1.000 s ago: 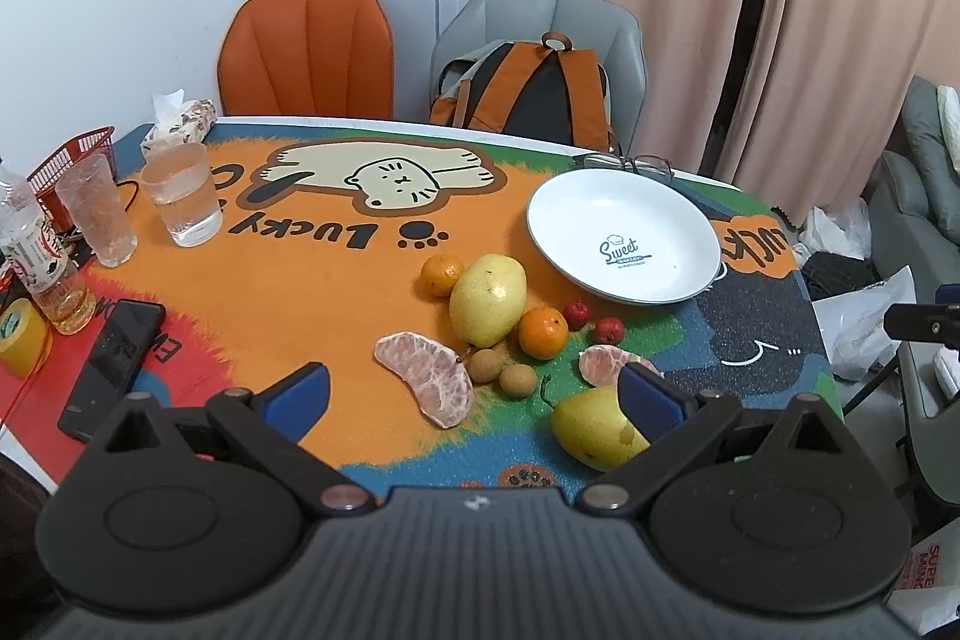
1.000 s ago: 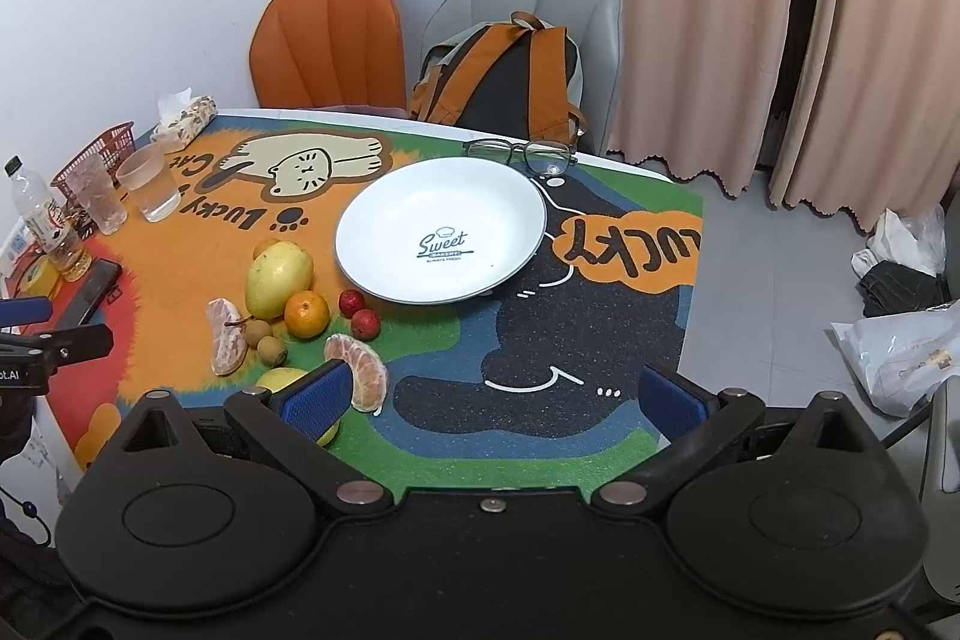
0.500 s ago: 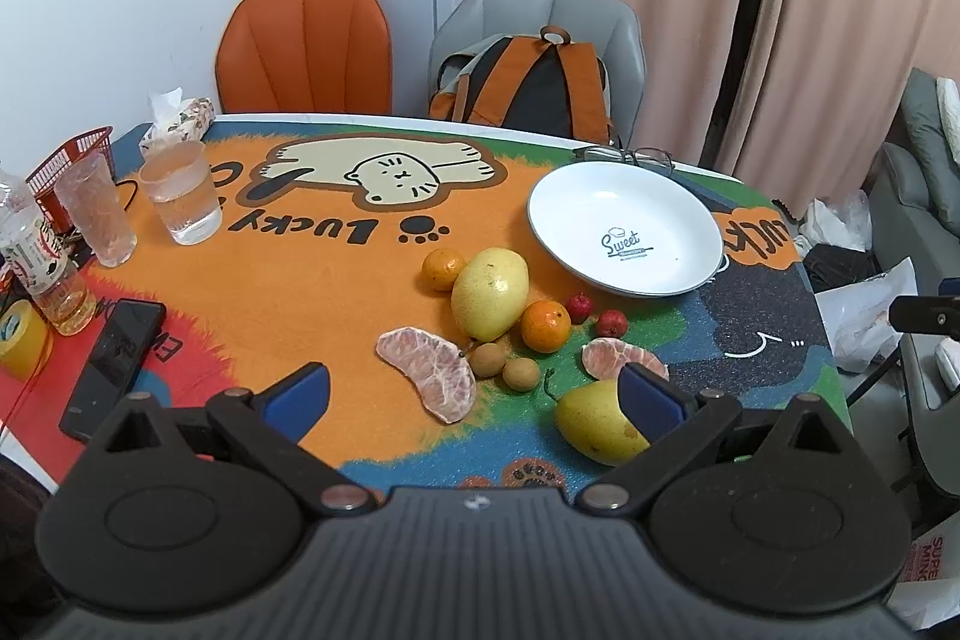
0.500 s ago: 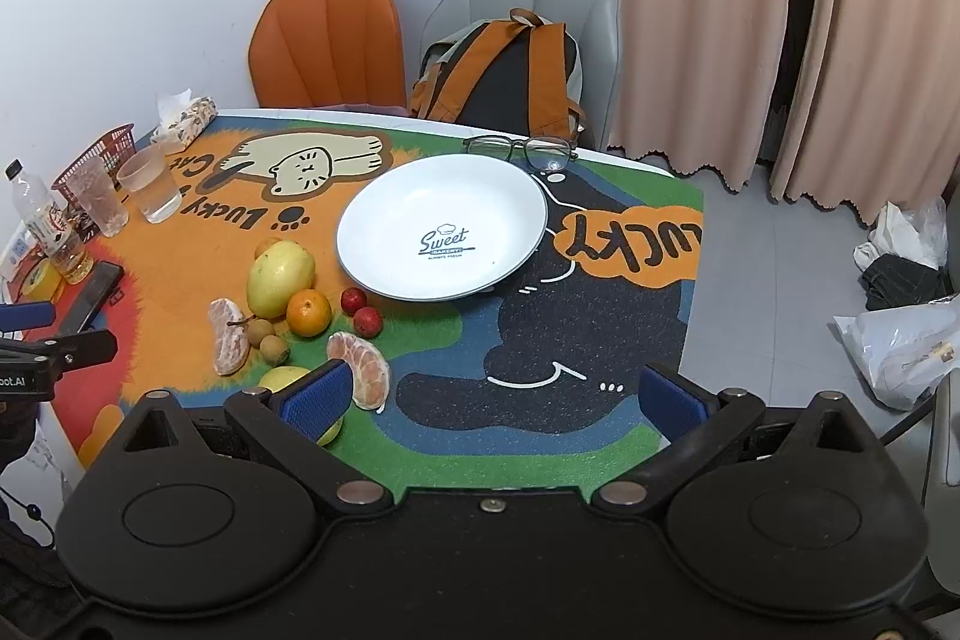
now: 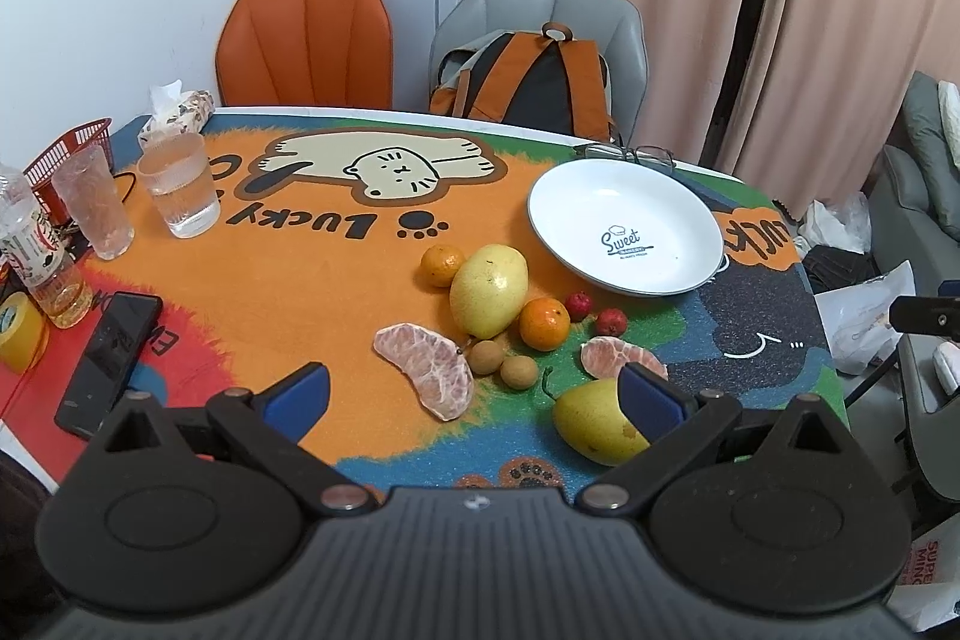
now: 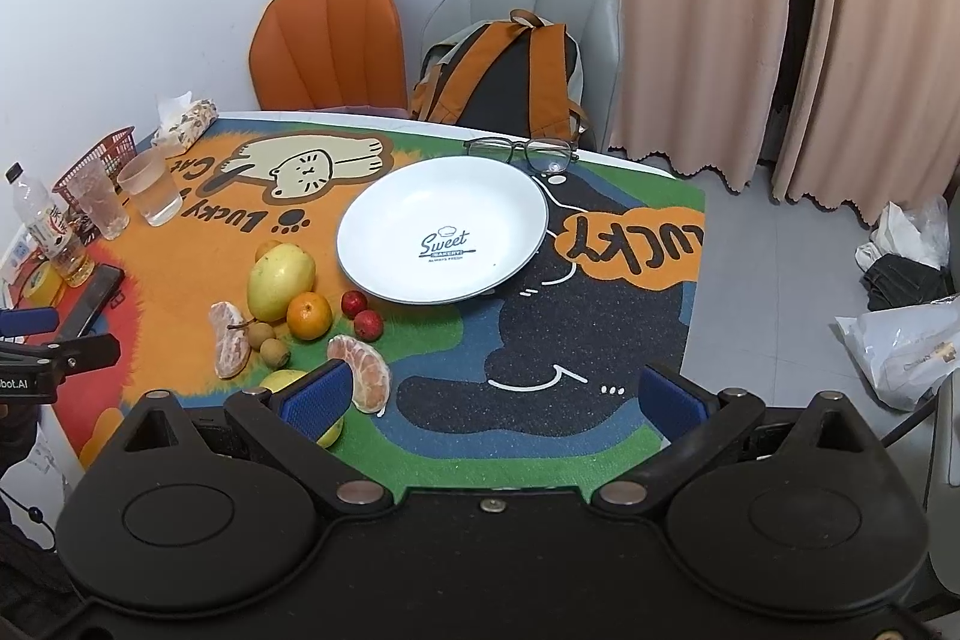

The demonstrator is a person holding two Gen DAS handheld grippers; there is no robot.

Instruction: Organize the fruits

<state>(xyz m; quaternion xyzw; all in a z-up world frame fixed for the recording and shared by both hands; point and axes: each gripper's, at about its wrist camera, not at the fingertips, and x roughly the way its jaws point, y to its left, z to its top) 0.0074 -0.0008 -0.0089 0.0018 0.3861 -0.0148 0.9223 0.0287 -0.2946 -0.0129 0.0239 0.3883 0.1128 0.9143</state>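
A white plate point(image 5: 672, 196) point(image 6: 510, 196) printed "Sweet" sits empty on the colourful mat. Left of it lies a cluster of fruit: a big yellow-green mango point(image 5: 489, 290) point(image 6: 280, 281), an orange point(image 5: 544, 324) point(image 6: 309, 315), a second orange point(image 5: 442, 265), two small red fruits point(image 5: 579, 304) point(image 6: 354, 303), two brown longans point(image 5: 486, 357) point(image 6: 261, 334), two peeled pomelo segments point(image 5: 427, 370) point(image 6: 362, 370), and a yellow pear point(image 5: 591, 424). My left gripper point(image 5: 474, 394) hovers open above the near table edge. My right gripper point(image 6: 492, 397) is open too, nothing between its fingers.
Two glasses point(image 5: 180, 193), a bottle point(image 5: 36, 256), a red basket point(image 5: 66, 148), yellow tape point(image 5: 18, 334) and a phone point(image 5: 111, 355) crowd the left side. Spectacles point(image 6: 519, 151) lie behind the plate. An orange chair point(image 5: 306, 40) and a grey chair with a backpack point(image 5: 528, 82) stand behind.
Both views have shifted only slightly; the scene sits a touch lower in the left wrist view. No fruit has moved and both grippers stay open.
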